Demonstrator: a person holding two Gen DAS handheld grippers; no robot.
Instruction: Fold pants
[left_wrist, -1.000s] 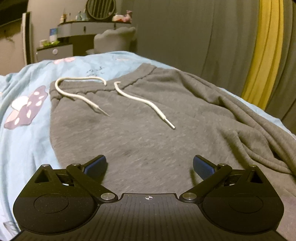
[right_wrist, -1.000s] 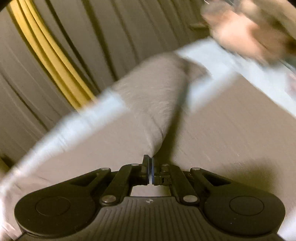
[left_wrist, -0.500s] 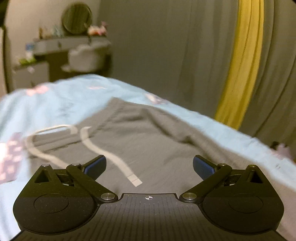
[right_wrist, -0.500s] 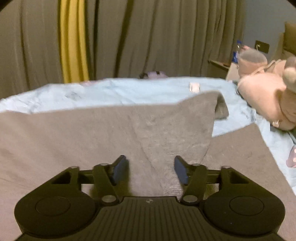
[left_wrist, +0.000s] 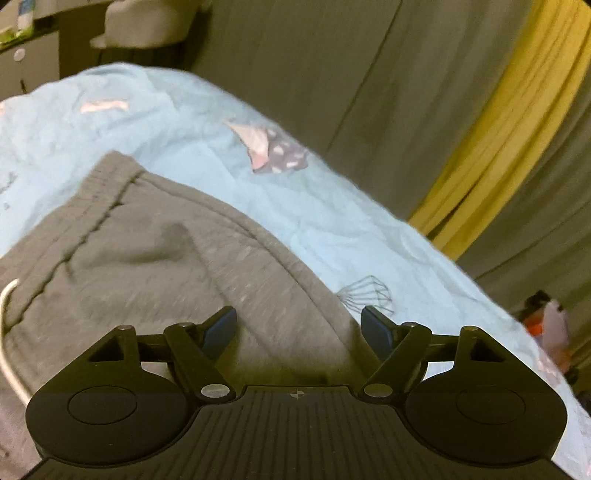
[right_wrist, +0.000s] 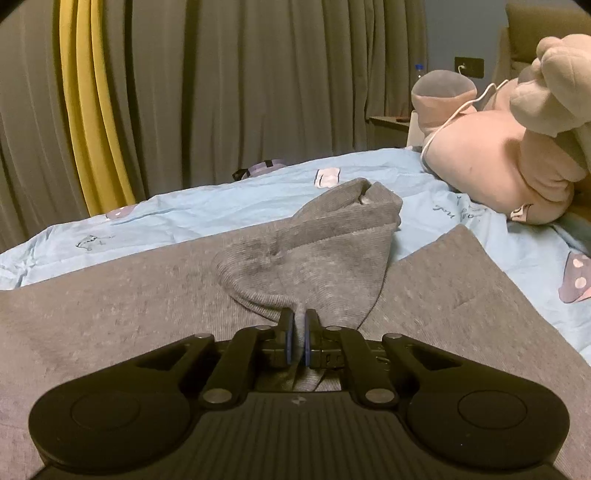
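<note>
Pants (right_wrist: 110, 295) look soft and floppy: right tool (right_wrist: 299, 332) clamped on a leg fold, left tool (left_wrist: 299, 328) apart at the hip edge, good hold.

Left gripper (left_wrist: 299, 328): matte black ribbed body, two round side discs, silver pivot screws, blue pads (left_wrist: 221, 328); right gripper (right_wrist: 299, 341) identical, small white centre marking

You face grey curtains (right_wrist: 240, 92) with a yellow curtain panel (right_wrist: 92, 110), behind a bed (right_wrist: 207, 210) in blue sheets.
</note>
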